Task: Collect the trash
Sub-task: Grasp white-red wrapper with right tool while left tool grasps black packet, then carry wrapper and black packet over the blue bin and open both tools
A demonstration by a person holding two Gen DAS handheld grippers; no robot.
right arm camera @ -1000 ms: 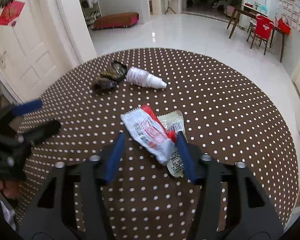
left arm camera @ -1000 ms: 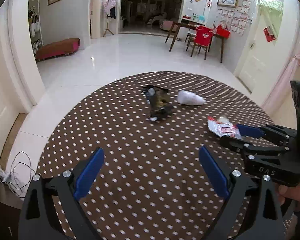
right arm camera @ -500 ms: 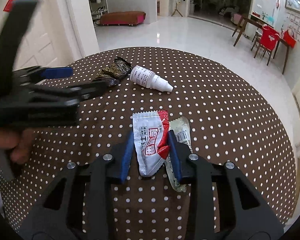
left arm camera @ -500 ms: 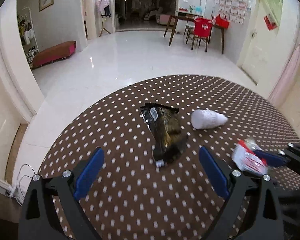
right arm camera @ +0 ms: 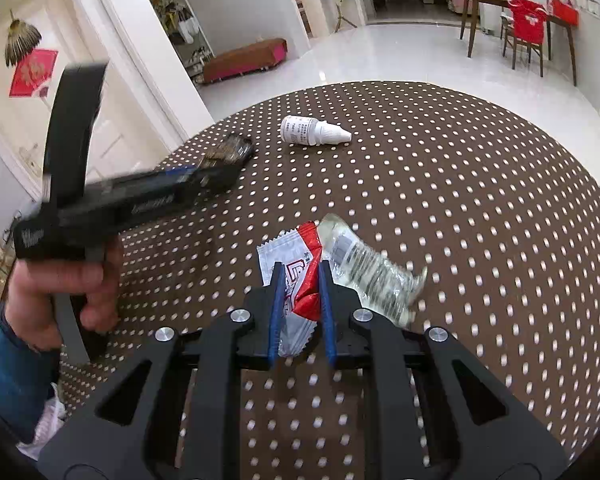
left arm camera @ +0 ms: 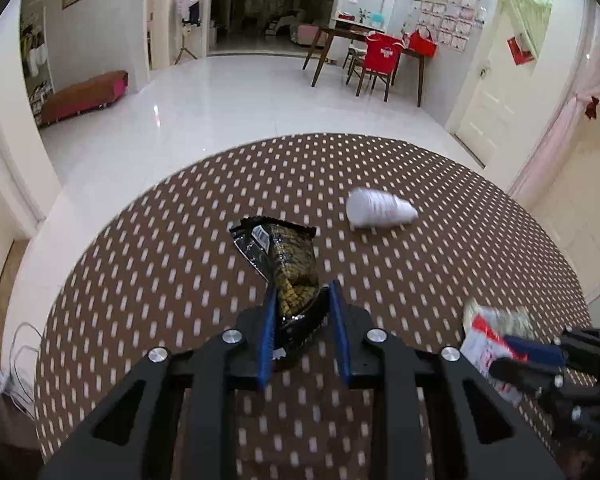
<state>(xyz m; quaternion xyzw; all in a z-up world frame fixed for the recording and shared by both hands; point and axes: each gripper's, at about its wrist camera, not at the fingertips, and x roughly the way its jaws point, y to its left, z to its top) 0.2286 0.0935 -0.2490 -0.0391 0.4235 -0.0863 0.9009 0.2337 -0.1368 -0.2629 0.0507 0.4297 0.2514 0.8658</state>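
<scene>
The dark snack wrapper [left arm camera: 290, 276] lay lengthwise between the jaws of the left gripper [left arm camera: 302, 300], which had just been closing and now pinched its near end. The red-and-white sachet [right arm camera: 296, 276] sat likewise in the right gripper [right arm camera: 299, 276], jaws closing on it, a clear packet [right arm camera: 374, 276] touching its right side on the dotted table [right arm camera: 480, 220].
</scene>
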